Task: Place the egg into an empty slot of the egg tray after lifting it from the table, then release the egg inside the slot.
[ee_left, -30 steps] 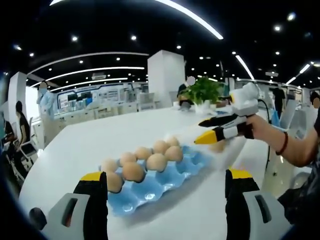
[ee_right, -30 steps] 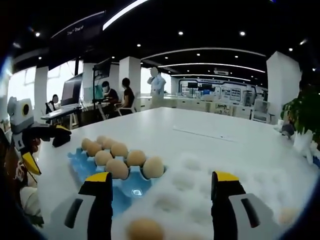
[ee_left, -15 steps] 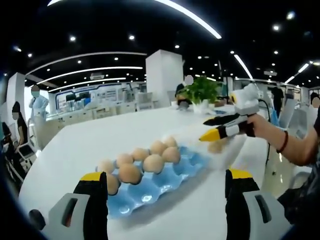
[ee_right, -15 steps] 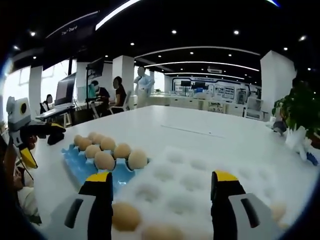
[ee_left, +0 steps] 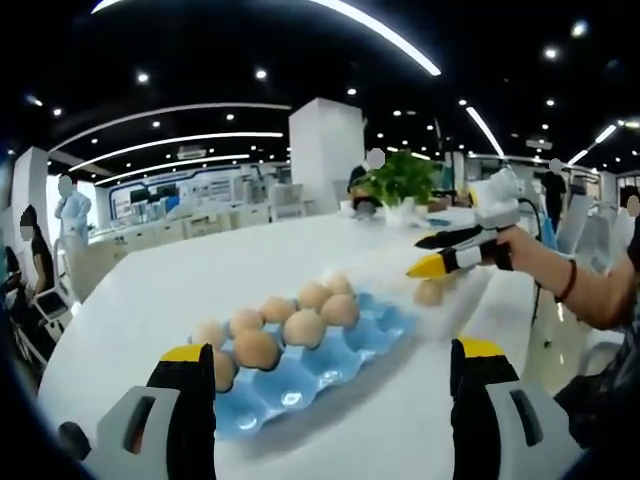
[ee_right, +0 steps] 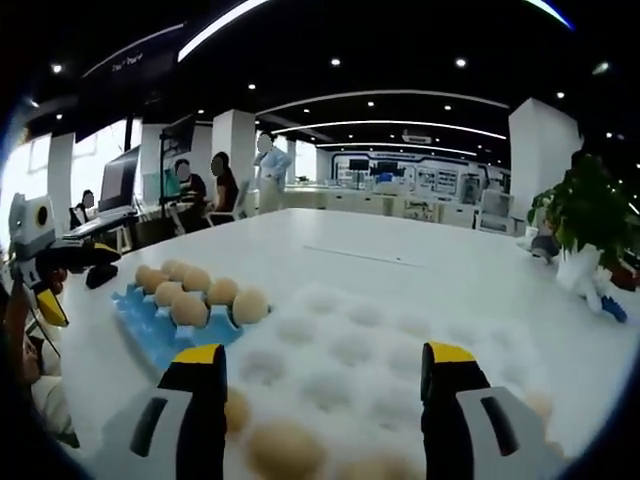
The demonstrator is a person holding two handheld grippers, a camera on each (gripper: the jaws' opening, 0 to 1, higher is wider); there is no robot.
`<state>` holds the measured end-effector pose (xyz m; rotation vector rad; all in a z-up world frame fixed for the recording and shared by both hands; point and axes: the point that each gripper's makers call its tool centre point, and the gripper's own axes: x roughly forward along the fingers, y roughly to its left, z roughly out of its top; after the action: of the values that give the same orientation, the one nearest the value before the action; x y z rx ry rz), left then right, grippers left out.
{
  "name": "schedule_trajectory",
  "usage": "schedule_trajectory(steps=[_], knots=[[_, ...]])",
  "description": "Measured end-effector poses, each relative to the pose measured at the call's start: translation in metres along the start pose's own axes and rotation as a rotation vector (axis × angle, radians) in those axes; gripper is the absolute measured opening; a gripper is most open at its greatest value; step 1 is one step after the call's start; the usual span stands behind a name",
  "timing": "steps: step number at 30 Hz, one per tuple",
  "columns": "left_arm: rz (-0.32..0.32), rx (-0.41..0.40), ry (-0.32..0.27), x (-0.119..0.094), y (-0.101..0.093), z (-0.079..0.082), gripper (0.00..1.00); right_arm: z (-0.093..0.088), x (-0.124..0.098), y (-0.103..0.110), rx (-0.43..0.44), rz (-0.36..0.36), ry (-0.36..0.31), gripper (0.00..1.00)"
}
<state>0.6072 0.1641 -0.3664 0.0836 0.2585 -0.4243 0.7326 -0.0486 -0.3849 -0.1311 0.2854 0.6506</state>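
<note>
Two trays lie ahead: a blue egg tray (ee_left: 300, 370) with seven or so eggs and empty front slots sits between the wide, empty jaws of the left gripper (ee_left: 335, 385); a white tray (ee_right: 380, 350) sits under the right gripper (ee_right: 325, 385), equally wide and empty. Loose eggs (ee_right: 285, 450) lie blurred, just below its jaws. I judge the risk is closing off-centre, so an egg rolls or cracks against the surface (ee_left: 200, 280).
</note>
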Motion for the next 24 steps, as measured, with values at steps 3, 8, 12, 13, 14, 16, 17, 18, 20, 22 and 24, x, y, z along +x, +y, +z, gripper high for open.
schedule_trajectory(steps=[3,8,12,13,14,16,17,18,20,22,24], knots=[[0.001,-0.002,-0.005,0.000,0.000,0.001,1.00,-0.002,-0.002,-0.007,0.001,-0.010,0.003,0.82],[0.000,0.002,0.000,0.000,0.000,0.000,1.00,-0.006,-0.011,-0.014,0.001,-0.036,0.002,0.82],[-0.001,0.001,0.001,0.001,0.000,-0.001,1.00,-0.007,-0.014,-0.025,0.010,-0.055,0.002,0.82],[-0.001,0.003,0.001,0.001,0.000,-0.001,1.00,-0.008,-0.016,-0.025,0.014,-0.062,0.001,0.82],[-0.001,0.004,0.001,0.001,0.000,-0.001,1.00,-0.008,-0.017,-0.026,0.015,-0.064,0.000,0.82],[-0.004,0.003,0.002,0.001,-0.001,-0.001,1.00,-0.010,-0.019,-0.031,0.016,-0.074,0.002,0.82],[-0.002,0.003,0.003,0.001,-0.001,-0.002,1.00,-0.010,-0.020,-0.033,0.014,-0.077,0.005,0.81],[0.000,0.003,0.004,0.001,0.000,-0.002,1.00,-0.011,-0.020,-0.035,0.014,-0.083,0.007,0.81],[0.000,0.001,0.003,0.001,0.000,-0.003,1.00,-0.011,-0.022,-0.038,0.018,-0.086,0.007,0.81],[-0.003,-0.001,0.003,0.002,0.000,-0.003,1.00,-0.012,-0.023,-0.041,0.020,-0.094,0.006,0.81],[-0.004,0.003,0.009,0.002,-0.001,-0.004,1.00,-0.012,-0.024,-0.044,0.020,-0.097,0.006,0.81]])
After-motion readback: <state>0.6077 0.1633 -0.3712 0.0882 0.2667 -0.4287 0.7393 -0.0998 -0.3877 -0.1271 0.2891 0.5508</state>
